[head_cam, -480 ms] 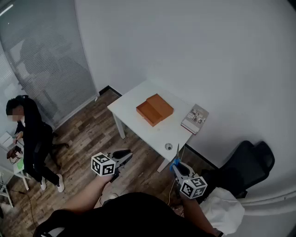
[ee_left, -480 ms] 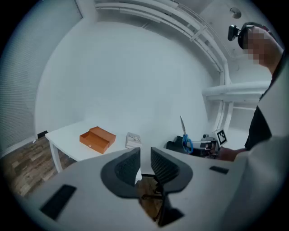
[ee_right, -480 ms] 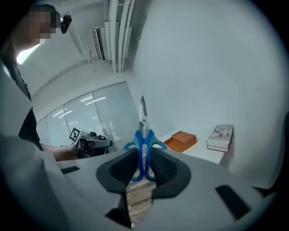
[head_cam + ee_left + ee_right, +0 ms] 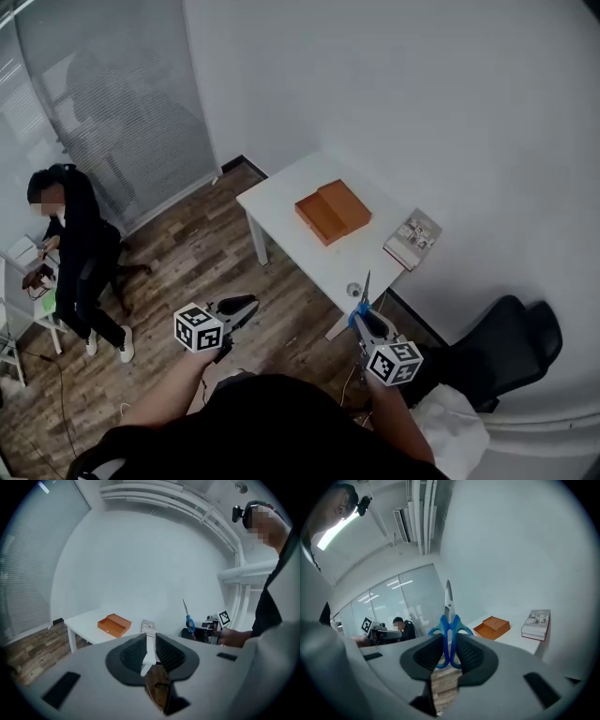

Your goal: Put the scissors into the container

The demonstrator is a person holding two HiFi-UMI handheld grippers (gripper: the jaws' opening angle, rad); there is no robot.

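Observation:
Blue-handled scissors (image 4: 449, 620) stand blades-up in my right gripper (image 4: 449, 651), which is shut on the handles. In the head view the right gripper (image 4: 366, 321) holds the scissors (image 4: 365, 291) just off the near corner of the white table (image 4: 291, 202). The container, an open orange box (image 4: 332, 212), lies on the middle of the table, well beyond the scissors. It also shows as the orange box (image 4: 492, 626) past the blades. My left gripper (image 4: 234, 311) hangs over the wooden floor left of the table. The left gripper (image 4: 149, 653) is shut and holds nothing.
A stack of books (image 4: 413, 238) lies at the table's right end by the wall. A small round object (image 4: 353, 289) sits near the table's front corner. A black chair (image 4: 497, 352) stands at the right. A person in black (image 4: 80, 262) stands at the far left.
The head view has shifted, so the table sits a little further right in the picture. Both grippers keep about the same pose, and the scissors stay in the right one.

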